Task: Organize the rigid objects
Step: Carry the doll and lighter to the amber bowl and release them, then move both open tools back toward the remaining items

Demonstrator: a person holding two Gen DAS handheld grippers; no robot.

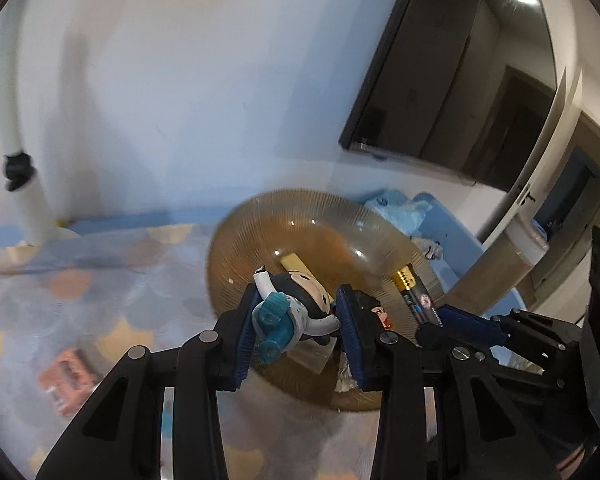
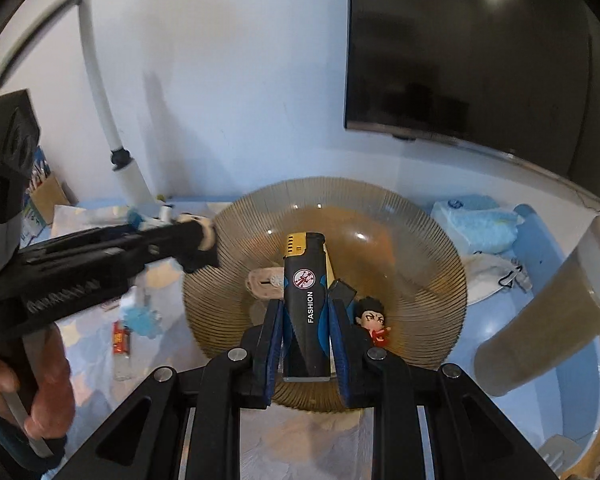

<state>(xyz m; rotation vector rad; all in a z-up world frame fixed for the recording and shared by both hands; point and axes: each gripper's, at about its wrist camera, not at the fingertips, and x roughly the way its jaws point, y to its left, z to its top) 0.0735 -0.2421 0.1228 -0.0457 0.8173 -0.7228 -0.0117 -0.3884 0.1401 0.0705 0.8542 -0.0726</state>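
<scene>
Two things are held above an amber ribbed glass bowl (image 2: 420, 240) on the table (image 1: 100, 272): a figurine (image 1: 292, 308) and a lighter (image 2: 305, 304). The left gripper (image 1: 296, 320) points down at a slant, its fingers (image 1: 246, 332) clenched on the figurine, which lies sideways between the blue pads, a dark-haired doll with a pale face, white body and teal parts, over the bowl's near half. In the right wrist view that gripper reaches in from the left, a hand (image 2: 40, 392) wrapped round its handle, the figurine just over the bowl's left rim. The right gripper (image 2: 306, 336) also tilts downward, its fingers (image 2: 274, 340) shut tight on the lighter, which stands upright between them: black body, blue side stripes, a red-and-white round emblem, the word FASHION, a gold cap on top. Inside the bowl lie a small red-and-black doll (image 2: 372, 320), a beige piece (image 2: 264, 282) and a yellow bar (image 1: 294, 264). Beyond the bowl sit a blue tray (image 2: 540, 248), a crumpled blue bag (image 2: 476, 220), a frosted cylinder (image 2: 548, 320), a white pipe (image 2: 100, 92) and a wall-mounted TV (image 2: 460, 52).
</scene>
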